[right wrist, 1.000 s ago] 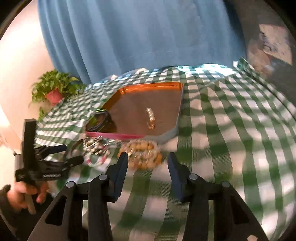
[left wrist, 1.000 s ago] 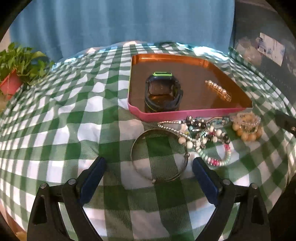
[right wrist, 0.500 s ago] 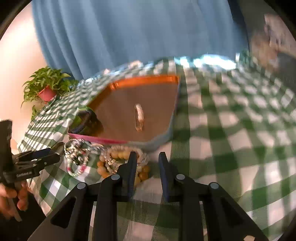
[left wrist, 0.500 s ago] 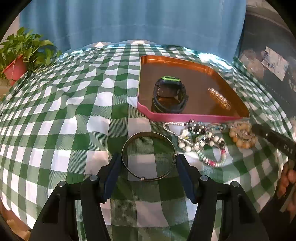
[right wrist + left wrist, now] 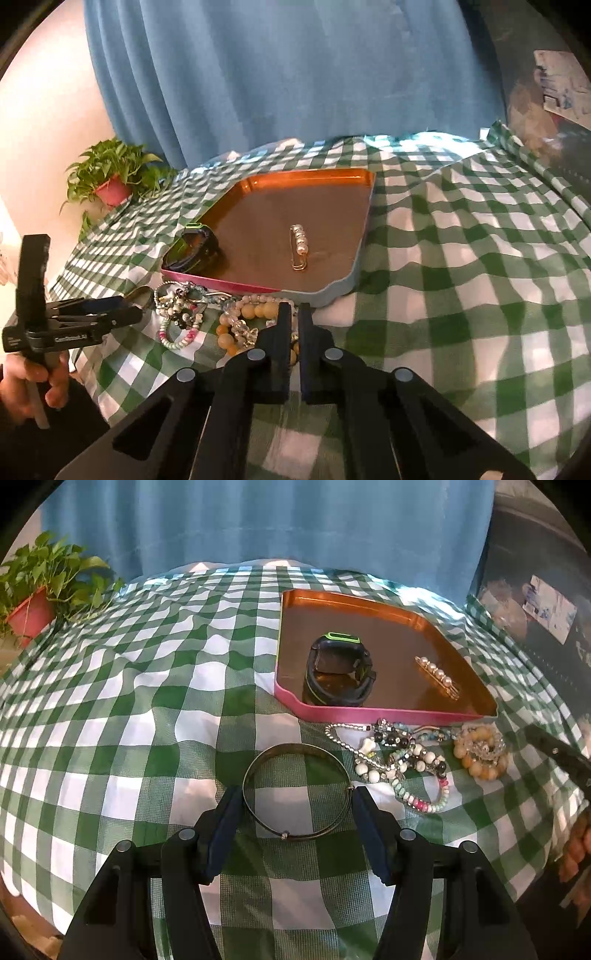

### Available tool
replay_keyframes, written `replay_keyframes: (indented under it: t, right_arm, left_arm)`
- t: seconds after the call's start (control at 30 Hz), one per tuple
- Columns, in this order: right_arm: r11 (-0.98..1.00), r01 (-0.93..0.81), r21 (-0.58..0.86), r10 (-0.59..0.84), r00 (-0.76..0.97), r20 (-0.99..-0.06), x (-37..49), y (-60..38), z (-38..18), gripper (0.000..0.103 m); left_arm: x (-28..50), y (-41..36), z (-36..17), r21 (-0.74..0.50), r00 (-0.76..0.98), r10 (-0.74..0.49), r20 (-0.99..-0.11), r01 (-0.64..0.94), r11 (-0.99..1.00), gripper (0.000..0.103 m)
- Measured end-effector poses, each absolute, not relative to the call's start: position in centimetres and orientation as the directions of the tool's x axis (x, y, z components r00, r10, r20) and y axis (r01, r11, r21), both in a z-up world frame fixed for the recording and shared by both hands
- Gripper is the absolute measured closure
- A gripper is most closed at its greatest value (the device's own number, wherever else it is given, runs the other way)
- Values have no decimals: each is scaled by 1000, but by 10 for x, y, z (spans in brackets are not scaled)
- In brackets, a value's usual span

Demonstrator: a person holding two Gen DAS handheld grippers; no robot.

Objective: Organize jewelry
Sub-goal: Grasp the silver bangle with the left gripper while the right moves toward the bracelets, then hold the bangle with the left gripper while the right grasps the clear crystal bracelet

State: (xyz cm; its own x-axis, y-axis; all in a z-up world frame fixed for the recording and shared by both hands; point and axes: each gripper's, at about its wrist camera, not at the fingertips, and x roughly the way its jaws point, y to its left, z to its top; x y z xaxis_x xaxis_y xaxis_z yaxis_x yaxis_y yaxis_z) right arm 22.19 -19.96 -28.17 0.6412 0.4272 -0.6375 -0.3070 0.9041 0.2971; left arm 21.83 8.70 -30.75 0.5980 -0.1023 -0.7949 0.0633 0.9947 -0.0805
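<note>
A thin metal bangle [image 5: 295, 792] lies on the checked cloth between the two fingers of my left gripper [image 5: 295, 799], which touch its sides. A tangle of bead bracelets [image 5: 399, 760] and an amber bead bracelet [image 5: 480, 751] lie in front of the pink-rimmed tray [image 5: 388, 714]. The tray holds a black and green watch [image 5: 338, 675] and a pearl hair clip [image 5: 437, 677]. My right gripper [image 5: 294, 314] is nearly shut over the amber bracelet [image 5: 240, 328], with only a narrow gap; what it grips is hidden. The tray [image 5: 325, 291], the watch [image 5: 194, 247] and the clip [image 5: 301, 247] also show there.
A potted plant [image 5: 33, 598] stands at the far left table edge, also seen in the right wrist view [image 5: 110, 181]. A blue curtain [image 5: 288, 74] hangs behind the table. The left gripper body [image 5: 66, 325] sits at the left of the right wrist view.
My left gripper has closed in from wide open until its fingers touch the bangle's sides. My right gripper has narrowed from open to nearly shut and moved onto the amber bracelet.
</note>
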Motion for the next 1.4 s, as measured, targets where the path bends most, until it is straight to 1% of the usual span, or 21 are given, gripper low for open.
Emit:
replay_keyframes:
  t: [0.07,0.13,0.23,0.27,0.3,0.33,0.37,0.47,0.5,0.53,0.63,0.7,0.8,0.87,0.9,0.93,1.13,1.2,1.27,1.37,1.4]
  right_arm:
    - [908,-297,294,418,655,-630,218,-205,-279,101]
    - [904,-304,299,426,650,-629,217,-205,-279,97]
    - [904,-349,248,420,613,-669,219,-183,-282,92]
    - [898,-373,234,427,610,-667,218,-178,-281,86]
    - [882,-418,218,448,599,-664,217,-166,-278,67]
    - [868,-444,222,469,590,-657,218,-159,-276,54]
    - [856,-463,230,489,579,-652,219,-153,-276,54]
    - [851,-481,212,487,571,-660,220,-140,-276,69]
    - [859,-473,196,468,570,-675,223,-137,-279,82]
    - [861,-467,200,463,560,-687,226,-136,-282,91]
    - [858,-462,223,470,532,-704,234,-136,-287,91]
    - [863,-468,187,441,523,-729,237,-131,-292,91]
    - [878,-452,155,398,511,-762,240,-127,-302,88]
    - [880,-450,149,394,520,-758,238,-128,-301,95]
    - [877,-455,152,402,524,-751,237,-129,-300,101]
    - [877,-456,152,406,534,-742,236,-131,-297,103]
    - [882,-436,180,433,597,-676,224,-147,-259,103]
    - [880,-453,141,416,594,-688,222,-142,-254,103]
    - [869,-491,66,372,558,-742,227,-130,-262,102]
    - [848,-529,24,338,507,-793,234,-122,-279,89]
    - [843,-537,23,337,496,-800,235,-122,-282,83]
  left_arm:
    - [218,83,-308,-64,600,-95,-794,73,995,42]
    - [218,81,-308,-54,599,-89,-796,77,996,42]
    - [219,80,-308,-54,599,-87,-796,74,996,42]
    - [218,80,-308,-56,601,-89,-795,73,996,42]
    - [219,80,-308,-60,602,-90,-794,71,996,42]
    - [218,80,-309,-61,601,-90,-794,68,996,41]
    - [219,81,-310,-59,597,-87,-797,66,996,41]
    - [219,83,-312,-53,587,-84,-805,70,996,41]
    - [219,82,-313,-44,586,-80,-807,75,996,41]
    - [219,81,-313,-36,586,-75,-807,78,996,41]
    - [220,79,-314,-11,589,-61,-806,89,996,39]
    - [220,78,-314,-18,587,-66,-807,87,996,35]
    - [222,73,-315,-12,588,-69,-806,100,995,35]
    - [222,72,-313,-19,585,-79,-807,109,994,39]
    - [223,74,-313,-24,583,-85,-808,111,994,40]
    - [222,75,-311,-33,587,-91,-805,109,994,40]
    - [215,83,-296,-88,622,-133,-772,103,991,41]
    - [213,86,-297,-96,616,-135,-776,96,991,41]
    - [212,89,-299,-115,601,-146,-786,90,989,41]
    - [213,92,-307,-128,568,-151,-809,80,989,40]
    - [212,92,-308,-123,572,-150,-806,86,989,39]
